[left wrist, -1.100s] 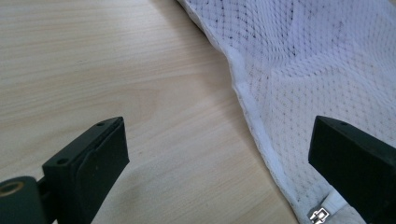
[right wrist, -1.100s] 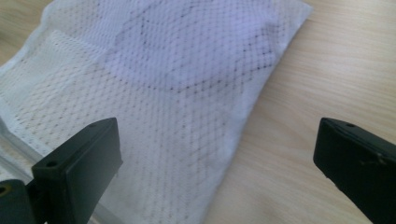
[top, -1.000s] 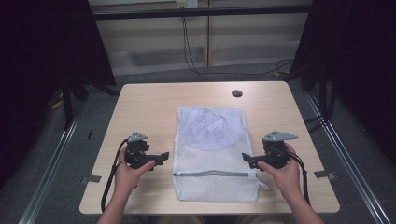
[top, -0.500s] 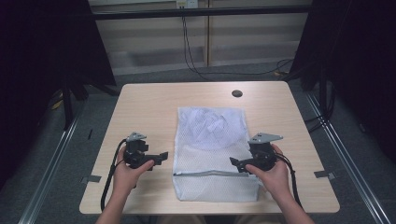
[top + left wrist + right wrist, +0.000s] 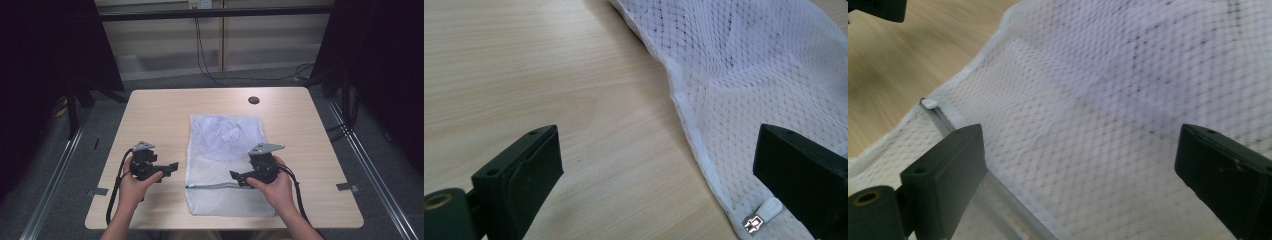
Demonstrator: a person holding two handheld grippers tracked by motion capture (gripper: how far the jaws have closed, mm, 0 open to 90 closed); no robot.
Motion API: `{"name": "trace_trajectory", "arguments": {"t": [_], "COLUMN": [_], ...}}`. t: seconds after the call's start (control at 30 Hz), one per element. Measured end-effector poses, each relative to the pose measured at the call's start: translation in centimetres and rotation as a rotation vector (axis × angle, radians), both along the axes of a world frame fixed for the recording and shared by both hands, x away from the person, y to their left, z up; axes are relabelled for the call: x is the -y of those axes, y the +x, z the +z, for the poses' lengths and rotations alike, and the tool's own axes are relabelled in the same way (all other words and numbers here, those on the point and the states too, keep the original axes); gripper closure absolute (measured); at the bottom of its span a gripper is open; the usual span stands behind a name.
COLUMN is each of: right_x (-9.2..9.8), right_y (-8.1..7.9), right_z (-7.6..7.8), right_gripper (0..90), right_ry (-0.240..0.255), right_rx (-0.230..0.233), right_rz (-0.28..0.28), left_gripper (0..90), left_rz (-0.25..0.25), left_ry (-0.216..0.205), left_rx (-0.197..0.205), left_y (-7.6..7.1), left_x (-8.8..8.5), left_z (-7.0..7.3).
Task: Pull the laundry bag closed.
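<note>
High view: mesh bag (image 5: pixel 227 165) lies flat at table (image 5: pixel 155 110) centre-front, something pale bunched inside its far half. Zipper (image 5: pixel 220 185) runs across the near part. Left gripper (image 5: pixel 172 166) is held just off the bag's left edge, right gripper (image 5: pixel 235 176) over the bag near the zipper; both jaws are spread, nothing gripped. Bag is judged light, limp, thin mesh; it will slide and wrinkle on the wood, snagging is possible.

Left gripper view: jaws wide apart, bag hem (image 5: pixel 689 130) between them, zipper pull (image 5: pixel 761 215) beside the right jaw. Pull is small; best grip is judged there, with the hem pinned against drag. Pull is partly cut off by the jaw.

Right gripper view: jaws open above the mesh, zipper line (image 5: pixel 993 175) passing by the left jaw, white pull end (image 5: pixel 928 103) far along. Frame is blurred; contents under the mesh cannot be identified.
</note>
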State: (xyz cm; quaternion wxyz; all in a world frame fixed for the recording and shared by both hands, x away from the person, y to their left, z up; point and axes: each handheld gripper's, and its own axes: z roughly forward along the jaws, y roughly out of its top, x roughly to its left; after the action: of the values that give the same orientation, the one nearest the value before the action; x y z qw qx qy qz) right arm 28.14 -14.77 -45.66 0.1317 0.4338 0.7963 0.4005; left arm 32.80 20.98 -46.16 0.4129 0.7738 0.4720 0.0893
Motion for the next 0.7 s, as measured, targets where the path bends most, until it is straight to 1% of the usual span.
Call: {"name": "trace_trajectory", "arguments": {"t": [0.07,0.1,0.13,0.17,0.23,0.27,0.33,0.47,0.5,0.53,0.63,0.67,0.7], "right_x": [-0.2,-0.4,-0.8,-1.0,-1.2,-1.5,-2.2,-2.8,-3.2,-3.3,-3.6,-3.8,-3.9], "right_y": [0.0,0.0,0.1,0.1,0.0,0.0,0.0,0.1,0.1,0.1,0.2,0.2,0.2], "right_z": [0.0,0.0,0.0,0.0,0.0,0.1,0.0,-0.2,-0.3,-0.4,-0.5,-0.5,-0.5], "right_gripper": [6.0,6.3,7.2,7.8,7.9,7.9,8.7,9.7,11.9,12.1,12.4,13.2,13.4], "right_ry": [-0.001,-0.003,0.003,-0.002,-0.007,-0.004,0.001,0.003,0.005,0.005,0.008,0.020,0.021], "right_rx": [-0.001,0.004,-0.001,0.009,0.014,0.009,0.002,-0.003,-0.008,-0.007,-0.011,-0.019,-0.023], "right_rz": [0.004,0.006,0.016,0.018,0.020,0.022,0.036,0.051,0.058,0.065,0.066,0.068,0.065], "left_gripper": [5.3,5.3,5.3,5.3,5.3,5.3,5.3,5.5,5.5,5.5,5.5,5.5,5.5], "left_rz": [-0.001,-0.008,-0.010,-0.015,-0.013,-0.011,-0.006,0.006,0.002,0.001,0.001,0.000,0.004], "left_ry": [0.002,0.006,0.005,0.011,0.005,0.008,0.000,-0.012,-0.009,-0.007,-0.008,-0.007,-0.011], "left_rx": [0.001,-0.001,-0.001,-0.002,-0.003,0.000,0.003,0.009,0.008,0.008,0.007,0.006,0.006], "left_y": [0.0,0.0,0.0,0.1,0.1,0.1,0.1,0.1,0.1,0.2,0.2,0.2,0.2], "left_x": [0.0,0.0,0.0,-0.1,-0.1,-0.2,-0.3,-0.5,-0.6,-0.6,-0.7,-0.7,-0.7], "left_z": [0.0,0.0,0.0,0.0,0.1,0.1,0.2,0.4,0.4,0.5,0.5,0.5,0.4]}}
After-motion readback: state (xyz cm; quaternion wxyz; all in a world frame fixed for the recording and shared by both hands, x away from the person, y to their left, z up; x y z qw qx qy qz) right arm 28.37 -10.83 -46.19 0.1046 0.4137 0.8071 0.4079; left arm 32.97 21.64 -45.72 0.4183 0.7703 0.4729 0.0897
